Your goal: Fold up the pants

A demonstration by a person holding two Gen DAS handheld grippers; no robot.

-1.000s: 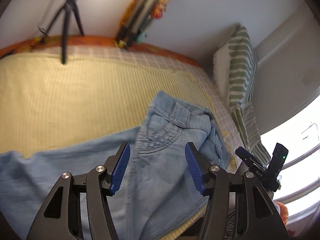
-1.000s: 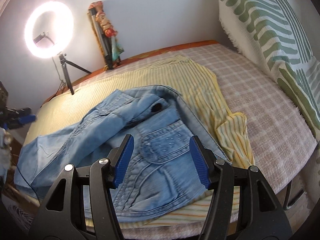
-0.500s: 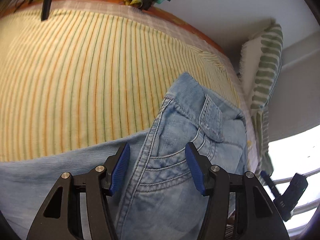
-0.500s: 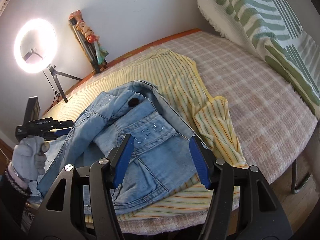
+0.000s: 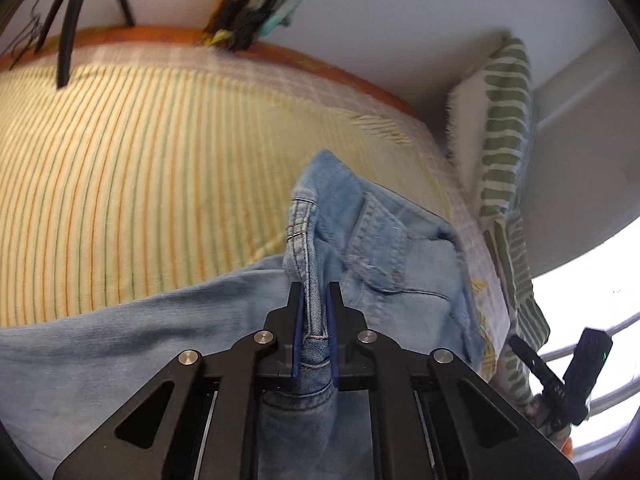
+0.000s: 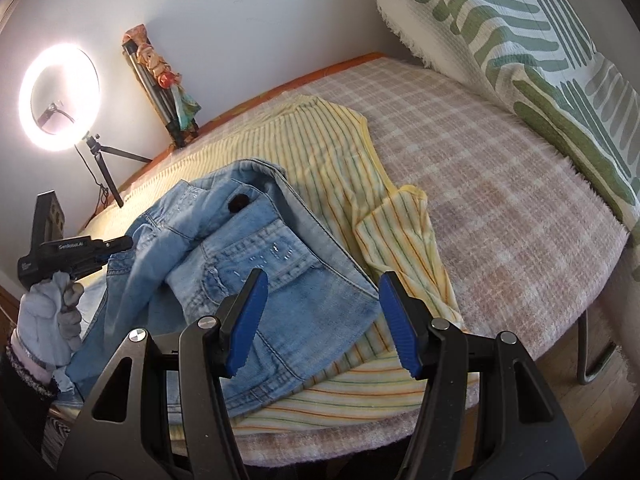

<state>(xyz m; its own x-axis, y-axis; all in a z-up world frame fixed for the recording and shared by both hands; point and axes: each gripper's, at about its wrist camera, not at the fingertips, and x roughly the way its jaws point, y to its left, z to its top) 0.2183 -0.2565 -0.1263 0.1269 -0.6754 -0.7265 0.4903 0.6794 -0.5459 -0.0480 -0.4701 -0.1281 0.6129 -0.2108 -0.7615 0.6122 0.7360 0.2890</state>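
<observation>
Pants (image 5: 372,240): light denim, crumpled on a yellow striped sheet (image 5: 132,184) spread over the bed (image 6: 500,184). A seam fold is pinched by the left hand-held gripper (image 5: 315,300), jaws just closed. Right hand-held gripper (image 6: 320,300): held released above the waistband. Green-patterned pillow (image 6: 520,40) at the bed's far side.

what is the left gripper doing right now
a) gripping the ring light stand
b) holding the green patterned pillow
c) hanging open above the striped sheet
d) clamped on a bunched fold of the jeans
d: in the left wrist view the left gripper has just closed, and its blue pads press from both sides on a raised seam of the denim jeans. The pillow, the light stand and the sheet are untouched.
</observation>
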